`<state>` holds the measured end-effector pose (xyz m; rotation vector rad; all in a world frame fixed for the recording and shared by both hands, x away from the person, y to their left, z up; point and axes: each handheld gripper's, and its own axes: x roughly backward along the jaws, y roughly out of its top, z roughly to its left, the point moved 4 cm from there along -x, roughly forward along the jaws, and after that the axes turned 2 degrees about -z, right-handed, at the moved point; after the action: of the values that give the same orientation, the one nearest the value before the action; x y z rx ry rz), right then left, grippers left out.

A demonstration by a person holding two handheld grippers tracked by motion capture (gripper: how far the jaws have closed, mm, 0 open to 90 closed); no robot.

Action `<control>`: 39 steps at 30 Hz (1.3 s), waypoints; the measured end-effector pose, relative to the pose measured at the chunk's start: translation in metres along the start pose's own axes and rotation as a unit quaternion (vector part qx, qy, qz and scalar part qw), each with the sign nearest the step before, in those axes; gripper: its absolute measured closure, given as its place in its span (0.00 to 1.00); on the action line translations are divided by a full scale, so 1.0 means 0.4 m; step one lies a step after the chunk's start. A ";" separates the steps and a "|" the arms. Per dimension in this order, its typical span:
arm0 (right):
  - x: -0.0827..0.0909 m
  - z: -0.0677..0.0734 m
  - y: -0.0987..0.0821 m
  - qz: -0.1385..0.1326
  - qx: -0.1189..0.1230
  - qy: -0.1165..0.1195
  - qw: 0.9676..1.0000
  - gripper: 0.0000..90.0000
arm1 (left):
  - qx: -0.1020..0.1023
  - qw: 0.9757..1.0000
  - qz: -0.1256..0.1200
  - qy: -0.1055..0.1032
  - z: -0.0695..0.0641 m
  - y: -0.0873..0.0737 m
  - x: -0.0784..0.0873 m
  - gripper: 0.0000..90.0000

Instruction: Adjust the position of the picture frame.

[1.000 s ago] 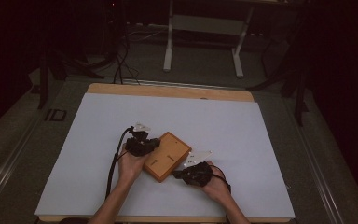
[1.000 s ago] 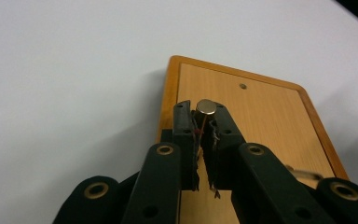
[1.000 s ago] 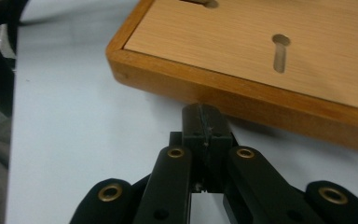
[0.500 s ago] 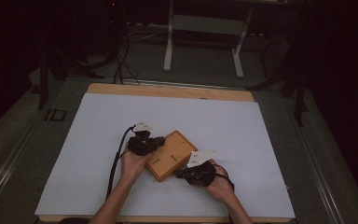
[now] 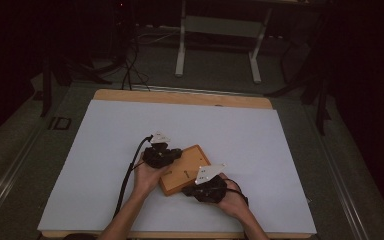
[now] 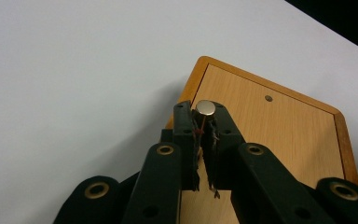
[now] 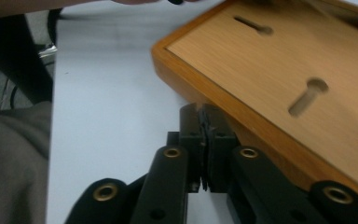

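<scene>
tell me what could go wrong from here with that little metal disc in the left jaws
1. The small round silver metal disc sits pinched at the very tips of the left gripper, so it might slip out and roll across the white table.
2. The right gripper, jaws shut, sits against the edge of the flat orange-rimmed wooden board, so a nudge could shift the board off target.

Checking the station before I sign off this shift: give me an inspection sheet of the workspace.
Surface: white mat on a wooden table.
Job's things: wooden board lying flat, back up, with keyhole slots; small metal disc.
Clutter: nothing seen.
Grippers: left gripper shut on the disc, over the board; right gripper shut, empty, at the board's edge.
Cables: black cable trailing from the left gripper.
Surroundings: dark room, white frame legs, floor cables.
</scene>
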<state>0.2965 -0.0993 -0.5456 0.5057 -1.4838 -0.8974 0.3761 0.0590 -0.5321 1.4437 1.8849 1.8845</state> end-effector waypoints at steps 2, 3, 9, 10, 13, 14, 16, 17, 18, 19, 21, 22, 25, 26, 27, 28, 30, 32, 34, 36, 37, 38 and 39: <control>0.005 0.001 0.003 -0.004 0.004 0.001 1.000 0.96 | -0.002 1.000 -0.001 -0.002 -0.002 0.000 -0.001 0.94; 0.028 -0.003 0.015 -0.019 0.004 -0.005 1.000 0.96 | -0.004 1.000 -0.002 -0.003 -0.003 0.000 -0.001 0.94; 0.120 -0.084 0.009 -0.064 -0.035 -0.103 0.992 0.98 | -0.027 1.000 -0.009 -0.013 -0.015 -0.003 0.002 0.94; 0.120 -0.084 0.009 -0.064 -0.035 -0.103 0.992 0.98 | -0.027 1.000 -0.009 -0.013 -0.015 -0.003 0.002 0.94; 0.164 -0.150 -0.023 -0.079 -0.084 -0.170 0.979 0.99 | -0.045 0.999 -0.017 -0.026 -0.031 -0.003 0.001 0.94; 0.164 -0.150 -0.023 -0.079 -0.084 -0.170 0.979 0.99 | -0.045 0.999 -0.017 -0.026 -0.031 -0.003 0.001 0.94; 0.176 -0.171 -0.034 -0.080 -0.097 -0.199 0.972 0.99 | -0.049 0.998 -0.018 -0.030 -0.037 -0.002 0.000 0.94; 0.184 -0.188 -0.041 -0.082 -0.111 -0.218 0.966 1.00 | -0.053 0.998 -0.018 -0.032 -0.041 -0.002 -0.002 0.94; 0.185 -0.194 -0.045 -0.079 -0.116 -0.227 0.964 1.00 | -0.054 0.998 -0.017 -0.032 -0.042 -0.003 -0.003 0.94; 0.184 -0.199 -0.049 -0.076 -0.123 -0.226 0.963 1.00 | -0.054 0.998 -0.016 -0.032 -0.042 -0.003 -0.003 0.94; 0.175 -0.204 -0.059 -0.066 -0.133 -0.223 0.963 1.00 | -0.054 0.998 -0.014 -0.031 -0.042 -0.003 -0.004 0.94; 0.169 -0.203 -0.064 -0.059 -0.135 -0.221 0.964 1.00 | -0.054 0.998 -0.014 -0.031 -0.041 -0.003 -0.005 0.94; 0.151 -0.196 -0.074 -0.042 -0.136 -0.209 0.967 1.00 | -0.052 0.998 -0.014 -0.032 -0.040 -0.002 -0.007 0.94; 0.148 -0.194 -0.076 -0.037 -0.136 -0.206 0.968 1.00 | -0.052 0.998 -0.014 -0.032 -0.040 -0.001 -0.008 0.94; 0.146 -0.191 -0.078 -0.034 -0.137 -0.206 0.968 1.00 | -0.052 0.998 -0.012 -0.032 -0.040 -0.001 -0.009 0.94; 0.145 -0.189 -0.079 -0.033 -0.138 -0.203 0.969 1.00 | -0.054 0.998 -0.009 -0.032 -0.040 0.000 -0.010 0.94; 0.146 -0.182 -0.082 -0.031 -0.138 -0.200 0.970 1.00 | -0.055 0.998 -0.008 -0.032 -0.041 0.001 -0.014 0.94; 0.148 -0.173 -0.085 -0.026 -0.137 -0.199 0.970 1.00 | -0.057 0.998 -0.006 -0.031 -0.044 0.003 -0.017 0.94; 0.150 -0.164 -0.089 -0.024 -0.136 -0.199 0.970 1.00 | -0.061 0.998 -0.002 -0.031 -0.048 0.005 -0.020 0.94; 0.152 -0.157 -0.092 -0.022 -0.137 -0.198 0.970 1.00 | -0.062 0.998 0.000 -0.031 -0.051 0.007 -0.024 0.94; 0.154 -0.154 -0.093 -0.022 -0.136 -0.199 0.970 1.00 | -0.061 0.998 0.003 -0.031 -0.052 0.007 -0.027 0.94; 0.154 -0.154 -0.093 -0.022 -0.136 -0.199 0.970 1.00 | -0.061 0.998 0.003 -0.031 -0.052 0.007 -0.027 0.94; 0.155 -0.149 -0.095 -0.021 -0.138 -0.198 0.970 1.00 | -0.063 0.997 0.007 -0.031 -0.056 0.006 -0.034 0.94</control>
<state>0.3382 -0.1834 -0.5405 0.1551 -1.6732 -1.2699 0.3702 0.0335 -0.5321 1.4615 1.7003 1.9026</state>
